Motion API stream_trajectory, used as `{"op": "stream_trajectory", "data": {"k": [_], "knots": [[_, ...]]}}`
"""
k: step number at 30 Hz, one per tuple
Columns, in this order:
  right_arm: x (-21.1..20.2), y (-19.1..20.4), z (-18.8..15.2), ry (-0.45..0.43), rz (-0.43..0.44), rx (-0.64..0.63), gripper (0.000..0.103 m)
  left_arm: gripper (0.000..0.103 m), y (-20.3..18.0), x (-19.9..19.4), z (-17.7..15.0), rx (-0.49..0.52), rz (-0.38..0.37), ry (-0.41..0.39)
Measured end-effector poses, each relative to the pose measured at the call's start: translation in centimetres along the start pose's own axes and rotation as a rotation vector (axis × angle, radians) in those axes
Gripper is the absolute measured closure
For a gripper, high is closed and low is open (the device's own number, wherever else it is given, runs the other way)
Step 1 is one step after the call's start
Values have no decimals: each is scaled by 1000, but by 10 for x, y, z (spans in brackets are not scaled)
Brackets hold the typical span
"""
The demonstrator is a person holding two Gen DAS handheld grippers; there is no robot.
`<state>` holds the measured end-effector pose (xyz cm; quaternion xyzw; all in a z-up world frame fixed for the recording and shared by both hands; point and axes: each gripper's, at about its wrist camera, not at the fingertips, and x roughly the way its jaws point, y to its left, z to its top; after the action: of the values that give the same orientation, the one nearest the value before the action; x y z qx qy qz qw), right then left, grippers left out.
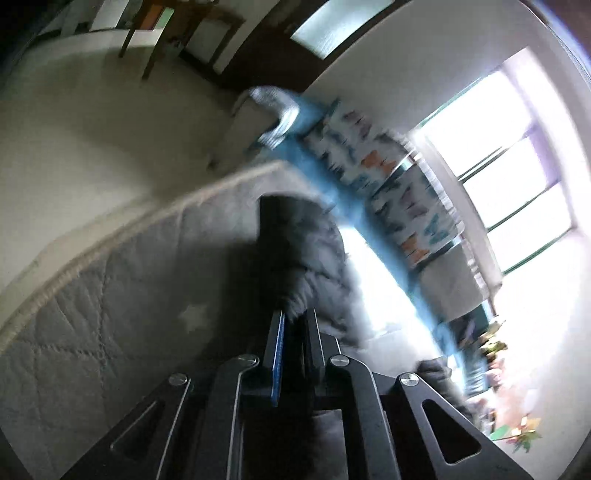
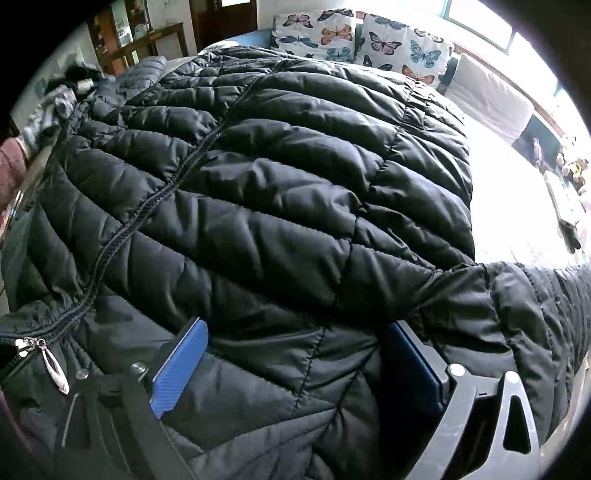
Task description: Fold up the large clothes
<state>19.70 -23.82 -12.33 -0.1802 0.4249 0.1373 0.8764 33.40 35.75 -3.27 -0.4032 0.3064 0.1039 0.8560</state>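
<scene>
A large black quilted puffer jacket lies spread over the bed and fills the right wrist view, its zipper running from the lower left up to the back. My right gripper stands wide open low over the jacket's near part, a blue pad on either side, with fabric lying between them unpinched. In the blurred left wrist view my left gripper is shut on a dark fold of the jacket, which rises from between the fingertips. A grey-gloved hand shows at the jacket's far left edge.
A grey quilted mattress edge runs beside the left gripper. Butterfly-print pillows and a plain pillow line the head of the bed under a bright window. Wooden furniture stands at the back left. Bright white sheet lies right of the jacket.
</scene>
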Motion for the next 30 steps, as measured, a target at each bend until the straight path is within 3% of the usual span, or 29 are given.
{"op": "stream_trajectory", "data": {"k": [5,9,11,13,16,19,25,30], "knots": [[-1,2,0,1,-15,-3,0,96,-63,-93,26,184,-71,-182],[-2,4,-1,-12,-18,0,0,93,-100,-124,20,270,-116,-101],[-3,5,-2,-20,-18,1,0,83,-96,-115,10,284,-95,10],[-3,5,-1,-22,-14,3,0,59,-83,-106,-3,250,-61,82],[-4,4,-3,-21,-12,3,0,57,-59,-95,-26,201,-48,96],[-3,4,-2,-21,-13,4,0,37,-31,-72,-37,132,-42,130],[-2,2,-2,-18,-14,2,0,31,19,-8,-55,49,-17,226],[-1,2,-2,-11,-16,3,0,32,39,35,-80,-38,-98,291]]}}
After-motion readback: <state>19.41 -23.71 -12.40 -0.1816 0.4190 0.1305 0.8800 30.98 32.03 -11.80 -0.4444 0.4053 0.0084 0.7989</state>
